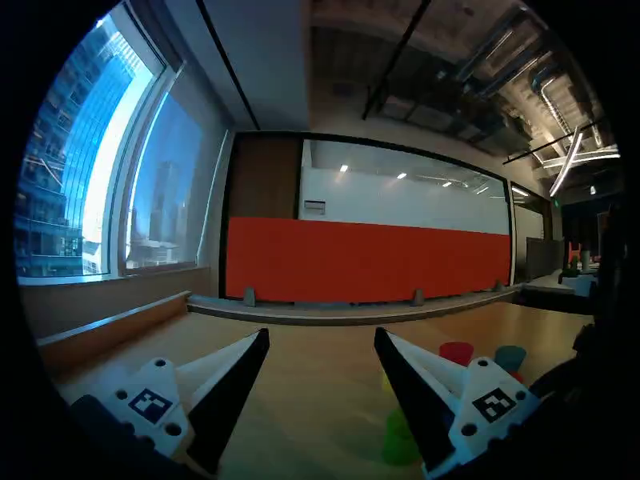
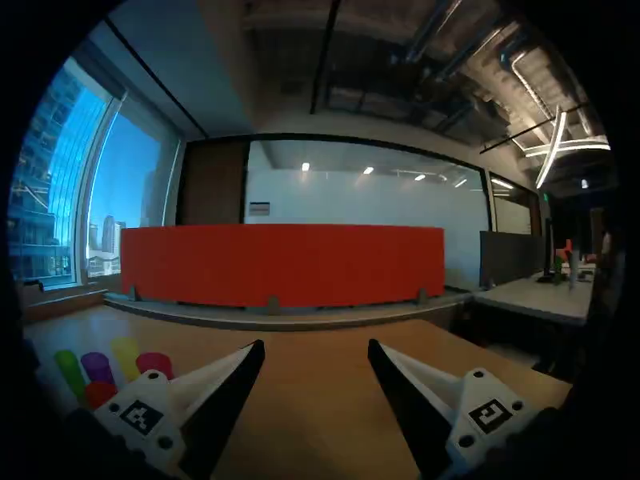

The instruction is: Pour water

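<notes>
Your left gripper (image 1: pixel 321 331) has its fingers spread wide, with nothing between them, over the wooden table (image 1: pixel 320 400). In the left gripper view, a green cup (image 1: pixel 398 436) stands on the table, partly hidden by the finger on the right. A red cup (image 1: pixel 457 352) and a teal cup (image 1: pixel 510 358) stand farther back. Your right gripper (image 2: pixel 316 342) is likewise spread and empty. A cluster of coloured cups (image 2: pixel 126 356) stands left of its fingers.

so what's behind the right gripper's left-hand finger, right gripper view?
Plastic cups: green, purple, yellow, pink, red, on the wooden table. The finger's white mount hides some bases.
</notes>
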